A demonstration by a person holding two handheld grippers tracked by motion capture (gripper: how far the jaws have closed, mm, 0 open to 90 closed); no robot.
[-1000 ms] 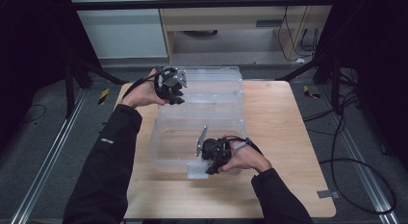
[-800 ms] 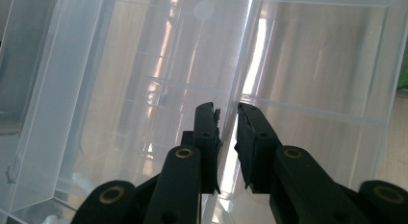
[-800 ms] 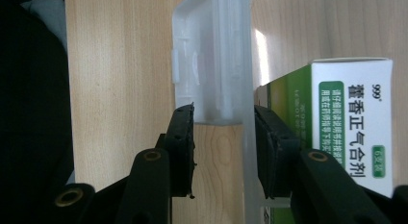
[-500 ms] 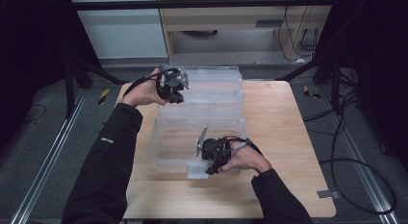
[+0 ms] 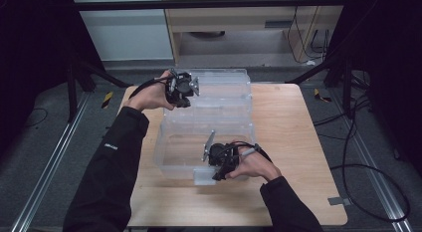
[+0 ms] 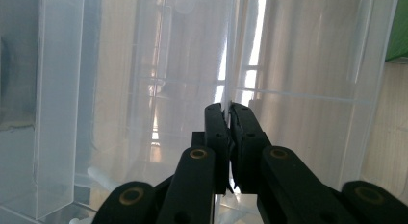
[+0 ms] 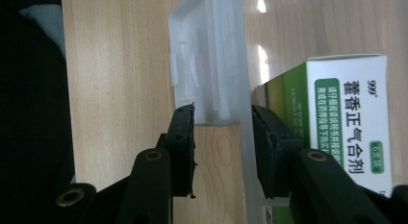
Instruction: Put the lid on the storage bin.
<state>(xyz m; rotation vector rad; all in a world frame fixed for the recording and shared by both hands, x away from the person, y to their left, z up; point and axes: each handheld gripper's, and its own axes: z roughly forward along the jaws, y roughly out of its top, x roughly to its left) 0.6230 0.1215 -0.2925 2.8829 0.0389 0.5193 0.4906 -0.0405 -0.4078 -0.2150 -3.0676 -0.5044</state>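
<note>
The clear plastic box [image 5: 209, 127] sits mid-bench, its raised lid [image 5: 219, 90] leaning toward the far edge. The left tool [image 5: 185, 88] has just been closing and now pinches the lid's thin edge [image 6: 228, 89], while the right tool [image 5: 219, 165] clamps the near wall by the latch tab [image 7: 207, 65], a green-and-white medicine carton [image 7: 346, 123] just inside. Best to hold the base firmly down and swing the lid slowly — a thin edge can slip from a pinch.

Black sleeves [image 5: 107, 162], black grippers with brass-coloured pivot screws [image 6: 131, 195], trailing cables.
</note>
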